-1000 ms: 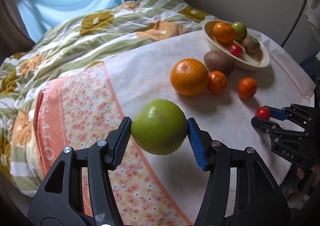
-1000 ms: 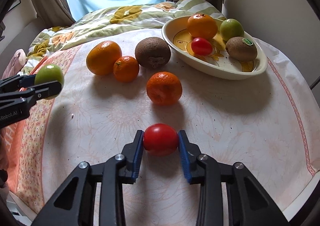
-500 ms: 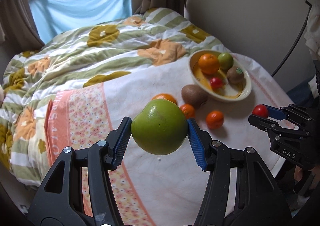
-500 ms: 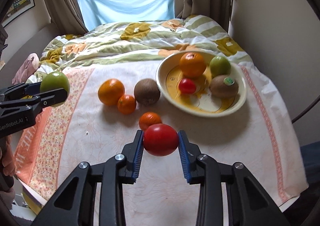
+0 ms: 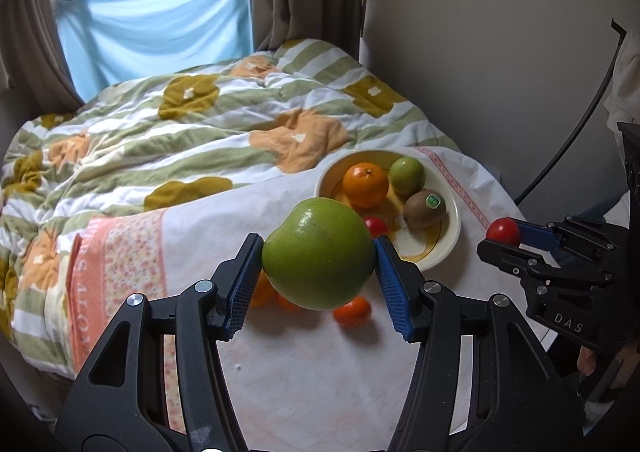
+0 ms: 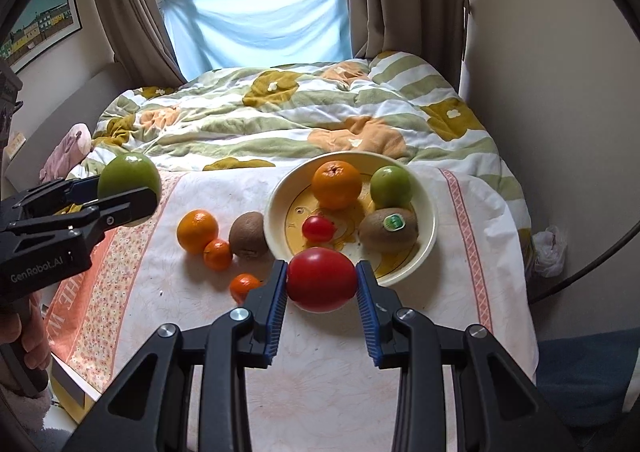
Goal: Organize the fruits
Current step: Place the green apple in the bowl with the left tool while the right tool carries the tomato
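Observation:
My left gripper (image 5: pixel 319 275) is shut on a large green apple (image 5: pixel 319 253), held high above the cloth; it also shows in the right wrist view (image 6: pixel 129 177). My right gripper (image 6: pixel 321 286) is shut on a red tomato (image 6: pixel 321 278), held above the cloth just before the cream bowl (image 6: pixel 430 212). The bowl holds an orange (image 6: pixel 337 184), a small green apple (image 6: pixel 391 186), a kiwi with a sticker (image 6: pixel 388 230) and a small tomato (image 6: pixel 318 228). On the cloth left of the bowl lie an orange (image 6: pixel 197 231), a kiwi (image 6: pixel 249 234) and two mandarins (image 6: pixel 217 254), (image 6: pixel 245 286).
The fruit lies on a white and peach floral cloth (image 6: pixel 320 372) over a bed with a striped flower quilt (image 6: pixel 280 112). A wall (image 6: pixel 560 72) is at the right, curtains and a window behind. A black cable (image 5: pixel 576 124) curves at the right.
Both grippers rose and pulled back from the cloth with their fruit still held; the bowl and loose fruit now look smaller and lower in both views.

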